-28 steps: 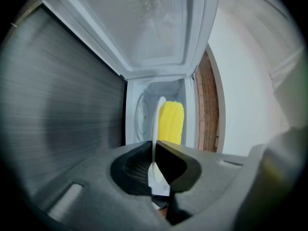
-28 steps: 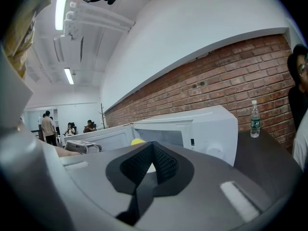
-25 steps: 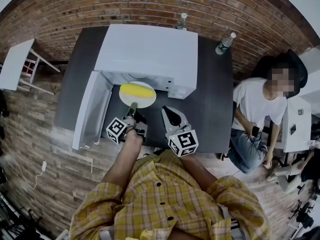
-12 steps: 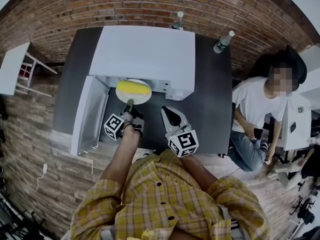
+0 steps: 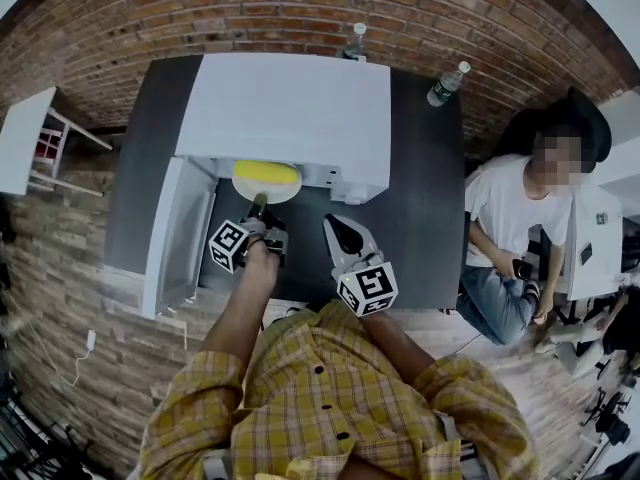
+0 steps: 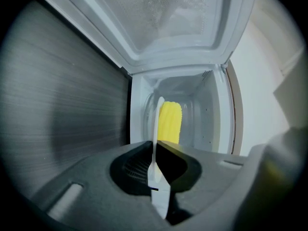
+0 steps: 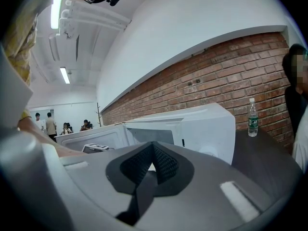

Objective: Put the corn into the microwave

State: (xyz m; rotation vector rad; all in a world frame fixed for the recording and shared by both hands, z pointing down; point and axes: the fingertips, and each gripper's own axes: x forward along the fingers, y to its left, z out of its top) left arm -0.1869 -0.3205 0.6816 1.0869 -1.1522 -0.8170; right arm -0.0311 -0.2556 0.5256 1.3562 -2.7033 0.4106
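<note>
Corn [image 5: 265, 172] and its plate [image 5: 270, 193] have slid further in since a second ago, from out in front of the opening to about half under the microwave [image 5: 290, 103] top edge; left gripper [image 5: 259, 206] went forward with them, right gripper [image 5: 343, 234] has not shifted. Corn now lies across the plate, yellow, part inside the cavity, near half still showing in head view. Left gripper view has the plate edge-on and upright in frame, corn to its right, cavity walls straight ahead. Left jaws nearly together, pinched on the plate's near rim, pads on both faces of it. Right jaws closed with nothing between them, parked over the table [image 5: 425, 198] right of the opening, pointing toward the microwave. Door [image 5: 182, 230] swung wide open at left. Two bottles [image 5: 449, 86] stand behind the microwave, seated person [image 5: 505, 218] at far right, well apart from the work. Handling guess: corn is stiff and fairly light but round, likely to roll if the plate tips, so the plate is the thing to hold, not the cob. Plate looks hard, smooth, thin; a one-sided rim pinch leaves the load hanging out past the jaws, so it may droop or slip. Grip where it is, deep on the near rim, keep it level until it rests on the cavity floor
</note>
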